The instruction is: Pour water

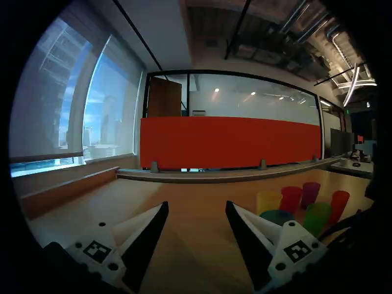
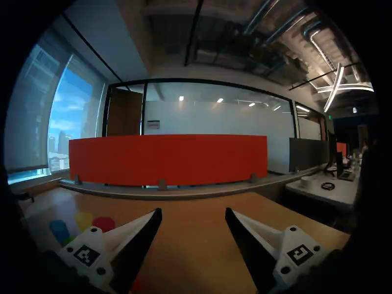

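Coloured plastic cups [image 1: 300,206], upright, clustered on wooden table [image 1: 196,191] right of left gripper [image 1: 197,203], jaws spread, empty. Right gripper view: cups low at left; right gripper [image 2: 192,209] likewise spread, empty; white desk [image 2: 323,191] far right.

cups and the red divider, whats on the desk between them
Nothing: in the left gripper view the wooden desk is bare from the cups to the red divider.

Bare desk [image 1: 196,206] lies ahead; cups [image 1: 294,200] crowd its right, red divider [image 1: 230,142] behind.
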`<state>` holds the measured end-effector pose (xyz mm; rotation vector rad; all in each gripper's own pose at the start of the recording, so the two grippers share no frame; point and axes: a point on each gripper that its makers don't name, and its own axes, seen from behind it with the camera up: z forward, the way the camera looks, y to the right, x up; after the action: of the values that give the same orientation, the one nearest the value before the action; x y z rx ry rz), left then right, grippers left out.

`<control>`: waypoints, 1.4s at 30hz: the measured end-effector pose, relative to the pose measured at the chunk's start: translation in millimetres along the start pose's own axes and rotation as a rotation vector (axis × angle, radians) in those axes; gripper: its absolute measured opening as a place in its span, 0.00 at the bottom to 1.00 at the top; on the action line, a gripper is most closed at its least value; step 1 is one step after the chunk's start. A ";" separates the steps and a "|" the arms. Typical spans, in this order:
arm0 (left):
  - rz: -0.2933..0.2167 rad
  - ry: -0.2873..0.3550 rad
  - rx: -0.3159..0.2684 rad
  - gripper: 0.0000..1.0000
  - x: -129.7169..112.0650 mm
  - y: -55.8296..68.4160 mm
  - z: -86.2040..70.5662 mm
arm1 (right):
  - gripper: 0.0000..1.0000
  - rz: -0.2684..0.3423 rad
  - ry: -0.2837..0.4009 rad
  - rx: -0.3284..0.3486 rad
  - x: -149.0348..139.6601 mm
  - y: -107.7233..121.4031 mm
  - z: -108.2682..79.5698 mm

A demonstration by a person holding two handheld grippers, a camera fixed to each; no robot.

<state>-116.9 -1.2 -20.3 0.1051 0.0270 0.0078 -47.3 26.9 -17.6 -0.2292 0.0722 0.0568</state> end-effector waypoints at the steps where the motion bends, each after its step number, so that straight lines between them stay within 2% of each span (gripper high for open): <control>1: 0.000 0.000 0.000 0.86 -0.2 -0.3 0.1 | 1.00 0.000 0.000 0.001 -0.1 -0.2 0.0; 11: -0.001 -0.008 0.007 0.86 -4.9 -4.1 1.2 | 1.00 0.003 0.003 0.003 2.4 0.2 0.5; 26: 0.006 -0.008 -0.001 0.86 -6.1 -2.3 -0.9 | 1.00 0.016 0.004 0.003 0.5 5.5 -0.7; 42: 0.011 -0.009 -0.001 0.86 -7.6 -1.1 -0.9 | 1.00 -0.005 0.021 0.009 8.5 3.4 -2.1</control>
<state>-124.5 -2.3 -21.1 0.1046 0.0175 0.0187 -39.2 30.1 -21.0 -0.2211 0.0926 0.0494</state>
